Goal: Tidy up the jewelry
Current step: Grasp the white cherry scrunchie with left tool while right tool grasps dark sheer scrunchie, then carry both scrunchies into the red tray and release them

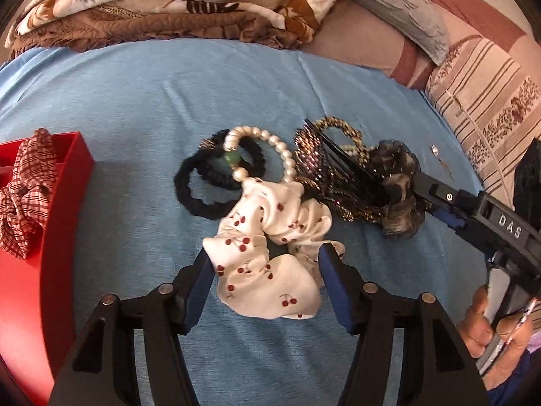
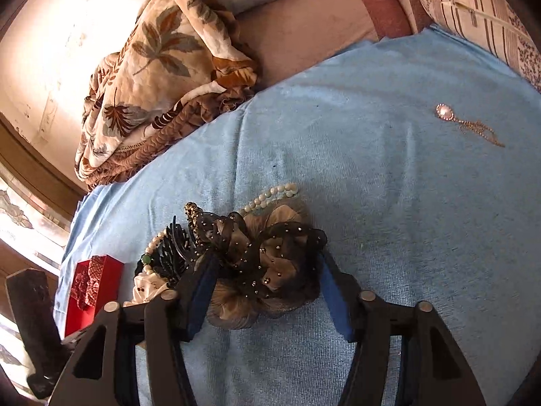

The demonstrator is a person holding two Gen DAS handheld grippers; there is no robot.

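Observation:
A pile of accessories lies on the blue cloth (image 1: 135,108). My left gripper (image 1: 267,264) is open, its jaws on either side of a white cherry-print scrunchie (image 1: 270,253). Behind it lie a black hair tie (image 1: 203,182), a pearl bracelet (image 1: 267,142), a beaded gold piece (image 1: 314,165) and a black comb clip (image 1: 341,159). My right gripper (image 2: 267,270) is open around a dark sheer grey scrunchie (image 2: 267,260), which also shows in the left wrist view (image 1: 399,189). A red box (image 1: 50,223) at the left holds a checked scrunchie (image 1: 23,196).
A pendant earring (image 2: 446,113) lies alone on the cloth at the far right. A leaf-print quilt (image 1: 169,3) and striped pillows (image 1: 480,94) border the cloth at the back and right. The red box also shows in the right wrist view (image 2: 91,291).

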